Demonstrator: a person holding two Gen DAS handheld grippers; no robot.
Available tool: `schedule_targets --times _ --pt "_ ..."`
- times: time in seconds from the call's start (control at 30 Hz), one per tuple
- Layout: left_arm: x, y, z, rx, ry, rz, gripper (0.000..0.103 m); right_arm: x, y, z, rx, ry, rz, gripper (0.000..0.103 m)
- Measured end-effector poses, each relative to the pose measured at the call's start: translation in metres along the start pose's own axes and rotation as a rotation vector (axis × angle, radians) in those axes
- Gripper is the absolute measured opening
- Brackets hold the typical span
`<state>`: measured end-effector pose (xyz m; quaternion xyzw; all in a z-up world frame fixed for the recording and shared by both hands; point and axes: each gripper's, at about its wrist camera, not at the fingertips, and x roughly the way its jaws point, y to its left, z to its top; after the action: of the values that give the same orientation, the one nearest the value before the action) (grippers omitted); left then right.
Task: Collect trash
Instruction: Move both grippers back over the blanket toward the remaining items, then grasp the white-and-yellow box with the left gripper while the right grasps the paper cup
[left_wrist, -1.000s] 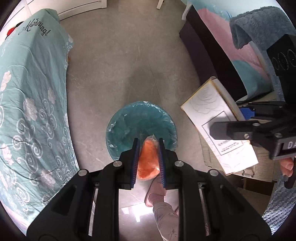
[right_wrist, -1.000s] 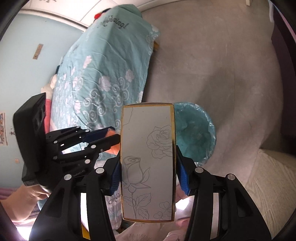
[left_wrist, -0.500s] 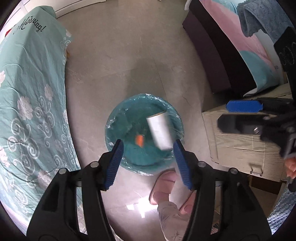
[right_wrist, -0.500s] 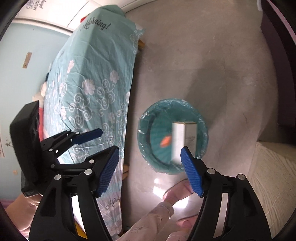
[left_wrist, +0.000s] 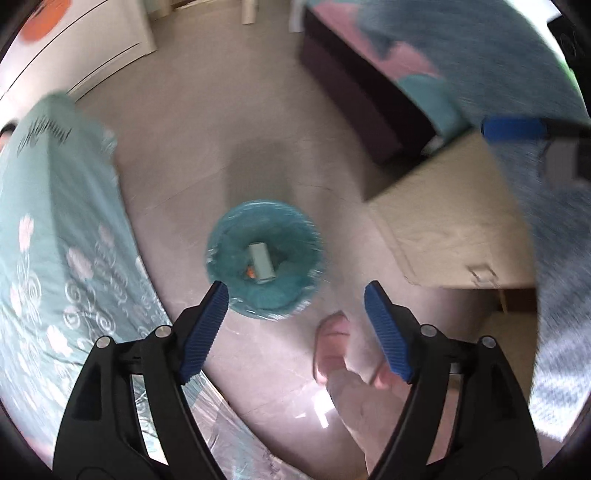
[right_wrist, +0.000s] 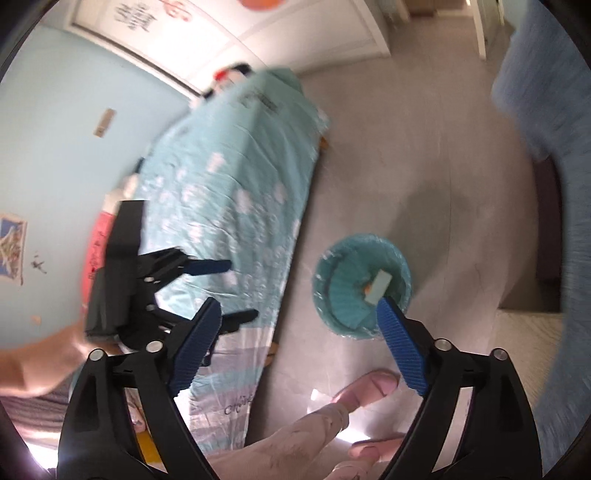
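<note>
A: Jaws status? Left gripper (left_wrist: 295, 306)?

B: Jaws spread and opening, nothing between the pads. Same on the right gripper (right_wrist: 299, 325): opening, empty.

A: Trash?

B: Pale box (left_wrist: 261, 262) lies in the teal-lined bin (left_wrist: 221, 254), center of the left wrist view, orange scrap (left_wrist: 250, 272) touching its lower left side. Right wrist view: bin (right_wrist: 332, 291) at center right, box (right_wrist: 380, 288) inside.

A: Surroundings?

B: Bin stands on the floor (left_wrist: 184, 147); teal floral bed (left_wrist: 55, 240) at left, pink slipper (left_wrist: 330, 343) below the bin. Heavy blur.
</note>
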<state>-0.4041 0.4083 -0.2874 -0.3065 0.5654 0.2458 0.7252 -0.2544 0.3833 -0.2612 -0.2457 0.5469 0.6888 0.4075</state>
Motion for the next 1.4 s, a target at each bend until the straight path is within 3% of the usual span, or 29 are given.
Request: schedule_targets --times 0.1,0.17,0.33,0.53,0.67,0.77,0.97,1.13,1.4 --pt "-0.039 -0.037 0.010 0.119 -0.034 -0.031 0.076 -0.060 0.010 -0.014 0.011 -0.067 -0.007 0.088" --pt "-0.067 -0.067 0.020 0.210 -0.066 -0.055 0.082 -0.107 0.011 -0.031 0.038 -0.134 -0.026 0.088" --pt "-0.123 -0.150 0.048 0.425 -0.150 -0.094 0.089 -0.206 0.010 -0.083 0.070 -0.283 -0.152 0.090" --pt "-0.154 -0.257 0.073 0.619 -0.214 -0.223 0.092 -0.320 -0.007 -0.176 0.142 -0.412 -0.292 0.091" --pt "-0.159 -0.342 0.072 0.808 -0.215 -0.264 0.092 -0.387 -0.021 -0.246 0.168 -0.451 -0.455 0.091" --pt "-0.161 -0.397 0.066 0.938 -0.232 -0.284 0.092 -0.416 -0.030 -0.286 0.198 -0.443 -0.565 0.091" --pt "-0.150 -0.488 0.064 1.067 -0.229 -0.351 0.092 -0.458 -0.060 -0.361 0.258 -0.461 -0.646 0.091" --pt "-0.128 -0.536 0.068 1.142 -0.178 -0.363 0.092 -0.467 -0.090 -0.413 0.370 -0.473 -0.612 0.091" --pt "-0.084 -0.562 0.086 1.194 -0.076 -0.328 0.092 -0.456 -0.137 -0.448 0.451 -0.468 -0.511 0.090"
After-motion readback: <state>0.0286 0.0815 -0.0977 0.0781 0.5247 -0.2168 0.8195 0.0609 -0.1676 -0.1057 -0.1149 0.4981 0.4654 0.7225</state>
